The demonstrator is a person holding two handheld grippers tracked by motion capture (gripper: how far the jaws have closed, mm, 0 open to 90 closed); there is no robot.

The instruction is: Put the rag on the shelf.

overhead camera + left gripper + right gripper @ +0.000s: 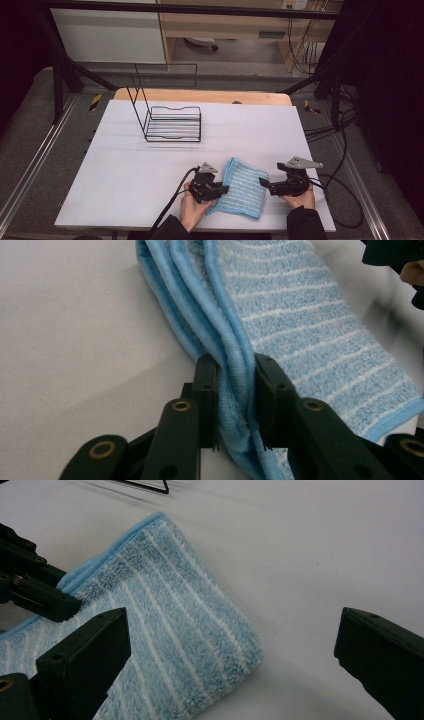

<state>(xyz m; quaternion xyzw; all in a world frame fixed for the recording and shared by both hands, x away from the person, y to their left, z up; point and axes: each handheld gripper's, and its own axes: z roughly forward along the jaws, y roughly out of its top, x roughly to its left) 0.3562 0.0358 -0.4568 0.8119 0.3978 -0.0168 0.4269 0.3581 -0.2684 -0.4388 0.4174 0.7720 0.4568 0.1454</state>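
A folded light-blue towel with white stripes (243,187) lies near the front edge of the white table. My left gripper (220,190) is at its left edge, shut on the towel's stacked folded layers (235,375), which run up between the two jaws. My right gripper (264,184) sits just off the towel's right edge, open, jaws wide apart. In the right gripper view the towel (165,625) lies in front of the left jaw, bare table shows between the jaws, and the left gripper (30,587) pokes in from the left.
A black wire rack (170,120) with a tall wire back stands on the white table surface (125,165) at the back left. Cables trail from both grippers off the front and right. A wooden board edge (200,95) borders the table's far side.
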